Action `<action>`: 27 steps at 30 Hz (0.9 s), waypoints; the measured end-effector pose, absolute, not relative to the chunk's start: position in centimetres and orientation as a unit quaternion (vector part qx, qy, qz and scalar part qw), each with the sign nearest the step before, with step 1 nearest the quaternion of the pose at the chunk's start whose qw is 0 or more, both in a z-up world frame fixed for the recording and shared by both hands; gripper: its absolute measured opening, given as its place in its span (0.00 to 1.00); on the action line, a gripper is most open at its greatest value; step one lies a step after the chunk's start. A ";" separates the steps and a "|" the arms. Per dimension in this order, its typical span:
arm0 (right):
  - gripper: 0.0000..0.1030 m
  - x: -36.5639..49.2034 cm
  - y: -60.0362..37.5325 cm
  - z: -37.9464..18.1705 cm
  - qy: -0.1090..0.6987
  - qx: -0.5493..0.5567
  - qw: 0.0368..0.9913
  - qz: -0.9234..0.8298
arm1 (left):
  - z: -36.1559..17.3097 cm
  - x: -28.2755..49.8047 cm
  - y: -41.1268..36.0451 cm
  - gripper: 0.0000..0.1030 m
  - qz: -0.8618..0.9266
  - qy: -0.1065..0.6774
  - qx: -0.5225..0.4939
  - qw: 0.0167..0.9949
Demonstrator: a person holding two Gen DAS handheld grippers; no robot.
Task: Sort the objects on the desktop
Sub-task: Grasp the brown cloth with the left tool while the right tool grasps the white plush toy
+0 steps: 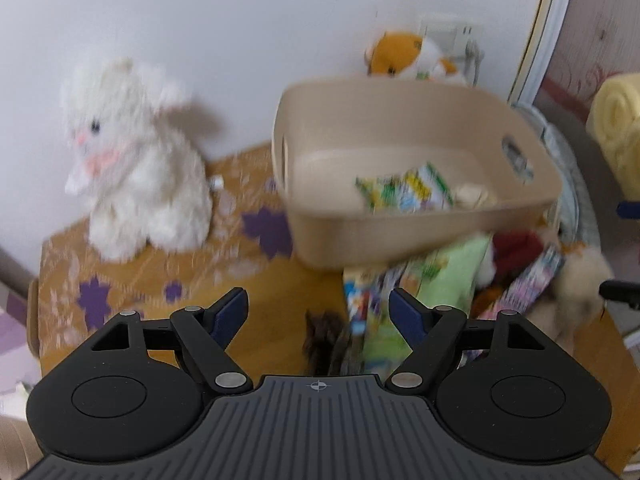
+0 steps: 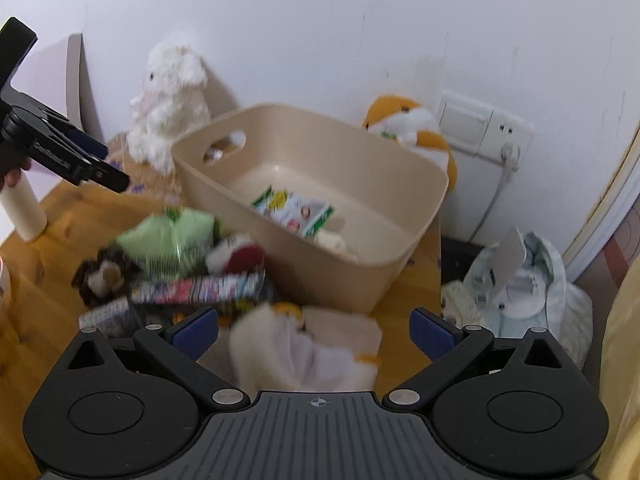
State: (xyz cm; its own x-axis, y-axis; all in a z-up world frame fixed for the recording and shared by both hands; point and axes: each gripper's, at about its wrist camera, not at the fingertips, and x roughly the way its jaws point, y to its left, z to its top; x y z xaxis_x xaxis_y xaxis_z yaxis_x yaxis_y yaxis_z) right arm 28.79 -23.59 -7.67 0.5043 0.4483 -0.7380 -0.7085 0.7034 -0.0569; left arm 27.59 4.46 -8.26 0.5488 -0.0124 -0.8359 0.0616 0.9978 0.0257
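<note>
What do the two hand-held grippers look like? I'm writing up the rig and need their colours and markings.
The left hand-held gripper and the right hand-held gripper match: black linkage arms with silver pivot pins, blue finger pads, two round black housings, and a ribbed grey body bearing a small white crosshair mark. No cables or sleeves show.

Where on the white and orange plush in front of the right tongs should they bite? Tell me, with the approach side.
Grip the white and orange plush across its soft white middle, coming down from above and the near side. It lies flat and slumped on the table between the open right tongs, so the bulky body gives the pads most to pinch; this is a judgement.
</note>
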 end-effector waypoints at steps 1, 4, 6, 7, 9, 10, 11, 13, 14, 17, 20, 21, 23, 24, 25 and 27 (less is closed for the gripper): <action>1.00 28.6 -23.6 -8.1 0.366 -0.184 0.846 0.340 | -8.8 27.4 4.7 0.77 -0.021 0.482 0.026 0.875; 1.00 28.5 -23.7 -9.2 0.377 -0.193 0.841 0.336 | -10.6 27.0 5.2 0.77 -0.010 0.503 0.027 0.864; 1.00 28.4 -23.7 -9.8 0.384 -0.196 0.838 0.333 | -11.7 27.1 5.3 0.77 -0.001 0.516 0.027 0.856; 1.00 28.4 -23.7 -10.1 0.387 -0.197 0.837 0.333 | -12.4 27.2 5.4 0.77 0.003 0.522 0.026 0.852; 1.00 28.3 -23.6 -10.5 0.390 -0.199 0.835 0.334 | -13.5 27.4 5.5 0.77 0.009 0.535 0.021 0.845; 1.00 28.3 -23.5 -10.6 0.391 -0.201 0.833 0.335 | -14.0 27.5 5.5 0.77 0.010 0.541 0.017 0.841; 1.00 28.3 -23.4 -10.8 0.392 -0.202 0.832 0.336 | -14.4 27.6 5.5 0.77 0.009 0.546 0.010 0.838; 1.00 28.3 -23.3 -11.0 0.394 -0.204 0.830 0.337 | -15.2 27.8 5.3 0.77 0.003 0.559 -0.004 0.829; 1.00 28.4 -23.3 -11.1 0.396 -0.202 0.830 0.337 | -15.5 27.9 5.2 0.77 0.000 0.564 -0.007 0.826; 1.00 28.8 -23.2 -11.5 0.401 -0.195 0.828 0.338 | -16.4 28.2 4.5 0.77 0.002 0.571 0.000 0.821; 1.00 29.2 -23.0 -11.9 0.409 -0.185 0.827 0.340 | -17.4 28.6 4.2 0.77 0.000 0.582 -0.002 0.813; 1.00 29.3 -23.0 -12.1 0.411 -0.180 0.826 0.342 | -17.7 28.6 4.1 0.76 -0.004 0.586 -0.004 0.810; 0.98 29.3 -22.9 -12.4 0.416 -0.174 0.824 0.345 | -18.4 28.8 3.9 0.76 -0.008 0.595 0.001 0.803; 0.97 29.3 -22.9 -12.5 0.419 -0.170 0.821 0.348 | -18.6 28.7 3.8 0.74 -0.010 0.596 0.004 0.803; 0.93 29.4 -22.9 -12.7 0.424 -0.165 0.819 0.350 | -18.7 28.6 3.8 0.73 -0.012 0.594 0.005 0.804; 0.85 29.5 -23.1 -13.0 0.435 -0.156 0.812 0.356 | -18.8 28.5 3.9 0.63 -0.022 0.593 -0.004 0.805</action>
State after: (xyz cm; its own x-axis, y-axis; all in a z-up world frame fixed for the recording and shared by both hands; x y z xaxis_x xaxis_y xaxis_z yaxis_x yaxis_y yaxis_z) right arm 29.47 -23.09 -12.98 0.3681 0.4423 -0.8179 -0.7135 0.6984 0.0565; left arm 28.46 3.88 -18.77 0.2969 -0.0396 -0.9541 0.0305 0.9990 -0.0320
